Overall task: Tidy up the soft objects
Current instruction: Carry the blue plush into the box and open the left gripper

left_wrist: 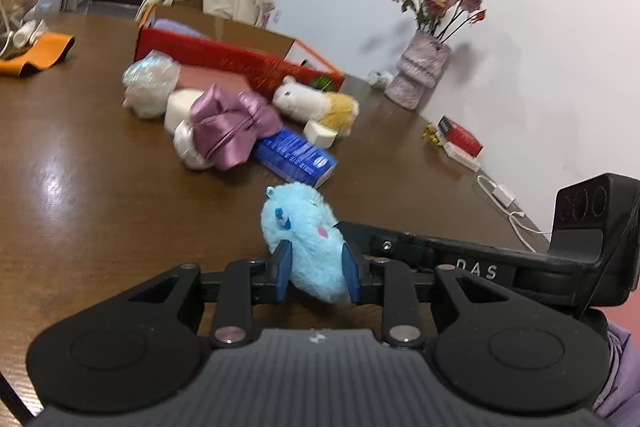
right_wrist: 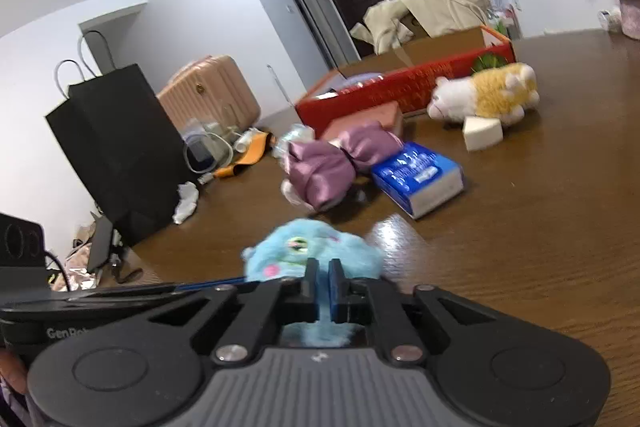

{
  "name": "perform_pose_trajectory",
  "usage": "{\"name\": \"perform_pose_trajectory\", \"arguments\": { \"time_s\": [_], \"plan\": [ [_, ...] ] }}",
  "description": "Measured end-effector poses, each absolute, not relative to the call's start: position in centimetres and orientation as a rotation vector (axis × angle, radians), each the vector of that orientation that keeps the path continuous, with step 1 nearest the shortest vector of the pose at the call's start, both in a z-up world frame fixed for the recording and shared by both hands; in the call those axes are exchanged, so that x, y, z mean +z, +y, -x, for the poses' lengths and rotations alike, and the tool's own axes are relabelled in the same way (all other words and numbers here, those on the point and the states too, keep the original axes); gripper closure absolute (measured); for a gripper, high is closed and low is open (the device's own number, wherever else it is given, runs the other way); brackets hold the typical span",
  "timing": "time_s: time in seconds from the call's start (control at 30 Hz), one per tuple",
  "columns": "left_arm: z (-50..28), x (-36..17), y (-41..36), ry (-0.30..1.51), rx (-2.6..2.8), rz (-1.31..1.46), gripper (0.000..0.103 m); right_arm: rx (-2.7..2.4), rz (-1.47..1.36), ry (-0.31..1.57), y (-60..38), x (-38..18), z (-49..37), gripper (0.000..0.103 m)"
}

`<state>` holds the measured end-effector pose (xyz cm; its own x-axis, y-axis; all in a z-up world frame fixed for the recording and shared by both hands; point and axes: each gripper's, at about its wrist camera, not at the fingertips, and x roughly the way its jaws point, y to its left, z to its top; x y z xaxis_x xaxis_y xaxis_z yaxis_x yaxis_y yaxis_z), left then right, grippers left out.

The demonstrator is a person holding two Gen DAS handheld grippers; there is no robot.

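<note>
A: Left wrist view first. Brown wooden table (left_wrist: 100, 155), glossy, running to a white wall on the right; bare wood open to the left of the left gripper (left_wrist: 316, 267), clutter ahead. Far edge lined by a red cardboard box (left_wrist: 240, 61) with its flaps up.

B: And the toy?

A: Blue plush toy (left_wrist: 308, 239), fluffy and rounded, squeezed between the 2 blue pads (left_wrist: 283, 267). Narrow jaws, gripping its lower body, head poking forward past the fingertips. Right gripper (left_wrist: 344, 227) reaching in from the right, its tip touching the same toy.

B: Beyond it?

A: Blue tissue pack (left_wrist: 296, 157) just ahead, then a shiny purple satin bow (left_wrist: 232, 131), a white and yellow plush animal (left_wrist: 316, 103), a white foam block (left_wrist: 320, 135), and an iridescent wrapped bundle (left_wrist: 150, 83). Furry vase (left_wrist: 420, 71) of dried roses near the wall.

B: Right wrist view?

A: Table (right_wrist: 540, 247) wide open on the right; left edge close, with a black paper bag (right_wrist: 116, 147) standing by it. Right gripper (right_wrist: 323, 273) nearly shut, pinching a thin tuft of the blue plush toy (right_wrist: 312, 251), fur trailing back between the pads. Left gripper's blue finger (right_wrist: 212, 283) entering from the left, touching the toy's side. Bow (right_wrist: 340, 159), tissue pack (right_wrist: 420, 179) and plush animal (right_wrist: 484, 93) well apart from the toy, ahead.
</note>
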<state>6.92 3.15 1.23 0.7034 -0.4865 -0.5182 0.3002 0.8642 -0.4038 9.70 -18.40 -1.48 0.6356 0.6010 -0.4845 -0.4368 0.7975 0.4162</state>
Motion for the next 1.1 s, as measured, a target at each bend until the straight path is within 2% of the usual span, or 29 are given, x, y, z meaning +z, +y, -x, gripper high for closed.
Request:
{"name": "perform_pose_trajectory", "arguments": {
  "time_s": [0.17,0.23,0.3,0.37,0.47,0.57,0.7,0.83,0.97,1.1],
  "plan": [
    [-8.6,0.5,2.9,0.705,-0.404,0.287,0.079,0.549,-0.28,0.638,-19.3,-1.5,-10.4,0.09],
    [-9.0,-0.3,3.5,0.729,-0.374,0.301,0.079,0.538,-0.273,0.645,-19.5,-1.7,-11.0,0.081],
    [-9.4,-0.7,4.2,0.74,-0.368,0.333,0.079,0.528,-0.278,0.664,-19.4,-2.2,-11.6,0.066],
    [-9.5,-0.7,4.7,0.734,-0.366,0.346,0.078,0.524,-0.286,0.683,-19.2,-2.8,-12.1,0.061],
    [-9.7,-0.4,5.0,0.716,-0.392,0.361,0.077,0.529,-0.307,0.708,-19.2,-3.5,-12.6,0.06],
    [-10.6,-0.6,4.6,0.734,-0.423,0.383,0.077,0.561,-0.327,0.71,-19.1,-3.7,-13.0,0.077],
    [-11.4,-0.1,4.1,0.714,-0.458,0.386,0.078,0.538,-0.336,0.706,-19.5,-3.3,-13.6,0.077],
    [-13.5,2.9,3.1,0.648,-0.482,0.362,0.078,0.525,-0.352,0.636,-20.5,-0.7,-15.0,0.077],
    [-19.1,7.1,2.2,0.584,-0.515,0.352,0.078,0.527,-0.32,0.547,-21.4,3.6,-20.1,0.077],
    [-28.4,10.0,0.8,0.577,-0.519,0.357,0.078,0.525,-0.276,0.506,-22.1,7.4,-29.0,0.077]
  ]
}}
